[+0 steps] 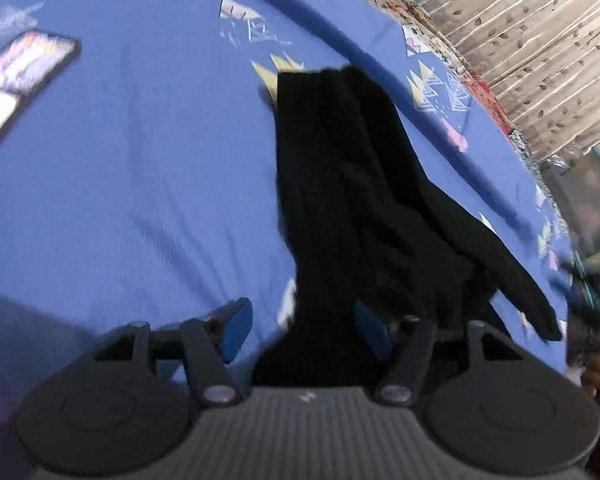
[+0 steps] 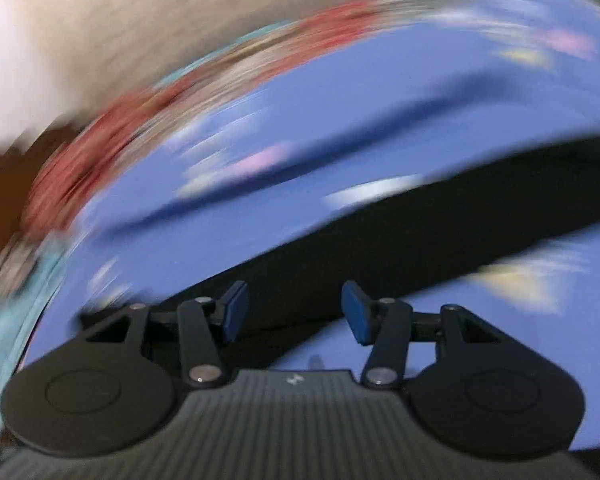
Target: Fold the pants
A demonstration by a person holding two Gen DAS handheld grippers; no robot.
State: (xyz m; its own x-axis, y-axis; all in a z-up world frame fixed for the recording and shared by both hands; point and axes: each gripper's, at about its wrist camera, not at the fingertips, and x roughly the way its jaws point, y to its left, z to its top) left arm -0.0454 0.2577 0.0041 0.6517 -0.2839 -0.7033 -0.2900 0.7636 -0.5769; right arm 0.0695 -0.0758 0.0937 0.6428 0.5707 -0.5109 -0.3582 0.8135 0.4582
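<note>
Left gripper (image 1: 300,326) jaws spread, nothing pinched. Black pants (image 1: 352,200) start between jaws, right pad over the cloth, and run as long folded strip straight ahead across blue sheet (image 1: 140,180). Right gripper (image 2: 294,312) jaws spread, empty. Right view heavily blurred; pants (image 2: 380,240) show as dark band ahead of jaws and under left pad, contact unclear.

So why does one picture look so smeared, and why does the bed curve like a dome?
Right wrist view: heavy motion blur streaks the blue sheet and black pants. Left wrist view: only mild blur, pants readable. Both: the fisheye lens bends straight edges.
</note>
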